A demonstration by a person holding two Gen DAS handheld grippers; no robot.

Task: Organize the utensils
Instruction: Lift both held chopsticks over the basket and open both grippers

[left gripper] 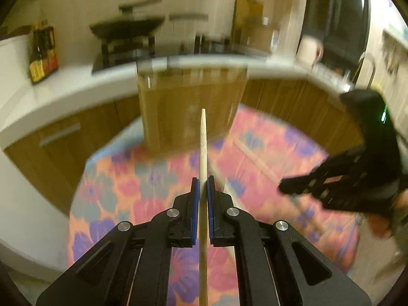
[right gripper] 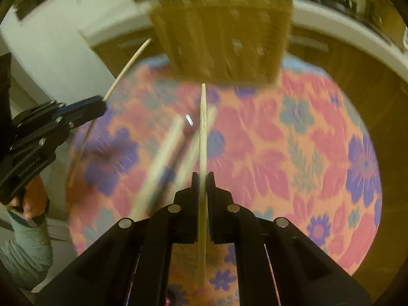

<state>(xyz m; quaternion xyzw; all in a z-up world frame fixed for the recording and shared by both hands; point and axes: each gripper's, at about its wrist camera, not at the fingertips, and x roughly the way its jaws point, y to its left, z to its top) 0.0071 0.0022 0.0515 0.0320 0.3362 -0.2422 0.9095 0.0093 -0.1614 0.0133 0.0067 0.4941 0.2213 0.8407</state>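
Altogether at least three chopsticks show, all pale wood and tapering to a point. One chopstick [left gripper: 203,153] is clamped between the blue pads of the left gripper [left gripper: 203,186], its tip aimed at the wooden holder [left gripper: 191,107]. A second chopstick [right gripper: 202,140] is pinched in the right gripper [right gripper: 203,181], which has closed narrow on it, its tip just short of the same holder [right gripper: 221,38]. Both are lifted above the floral tablecloth [right gripper: 293,140]. A loose chopstick [right gripper: 158,163], blurred, lies on the cloth on the near side of the holder, to the left of the right gripper's fingers, with a dark utensil I cannot identify beside it.

One holder stands at the far edge of the round table, a box with slots across its top. Beyond the holder runs a white counter [left gripper: 76,81] with a black wok [left gripper: 127,28] on a stove and a dark sauce bottle [left gripper: 42,56]. Motion blur softens most of the background.
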